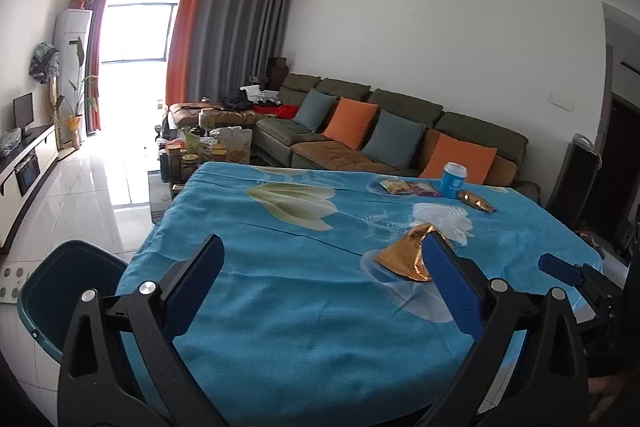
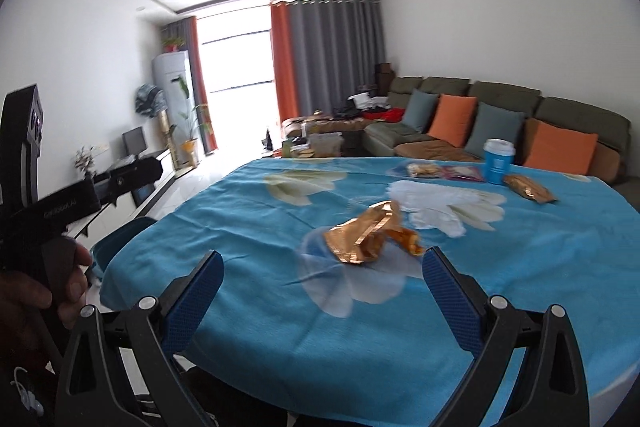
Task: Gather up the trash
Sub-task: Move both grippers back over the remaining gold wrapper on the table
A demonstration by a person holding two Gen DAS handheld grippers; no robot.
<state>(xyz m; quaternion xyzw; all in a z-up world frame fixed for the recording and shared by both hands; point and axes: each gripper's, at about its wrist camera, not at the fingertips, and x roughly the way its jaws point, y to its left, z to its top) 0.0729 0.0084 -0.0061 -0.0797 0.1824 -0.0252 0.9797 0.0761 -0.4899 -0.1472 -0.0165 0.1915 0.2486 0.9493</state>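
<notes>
A crumpled gold foil wrapper [image 1: 404, 255] [image 2: 368, 235] lies on the blue flowered tablecloth [image 1: 280, 267] [image 2: 280, 307]. My left gripper [image 1: 320, 275] is open above the cloth, and its right finger hides part of that wrapper. My right gripper [image 2: 322, 283] is open too, just short of the wrapper, which sits ahead between its fingers. Farther back lie a white crumpled plastic bag [image 1: 444, 217] [image 2: 444, 203], a second gold snack packet [image 1: 478, 201] [image 2: 528, 189], a flat snack bag [image 1: 394, 185] [image 2: 424, 169] and a purple packet [image 1: 424, 188] [image 2: 464, 173]. A blue cup with a white lid [image 1: 453, 179] [image 2: 497, 161] stands among them.
A dark teal bin [image 1: 60, 287] [image 2: 124, 231] stands at the table's left edge. The right gripper's tip [image 1: 560, 267] shows at the right of the left wrist view; a hand on the left gripper's handle [image 2: 44, 267] shows in the right one. A sofa [image 1: 360, 131] and a cluttered coffee table [image 1: 200, 151] stand beyond.
</notes>
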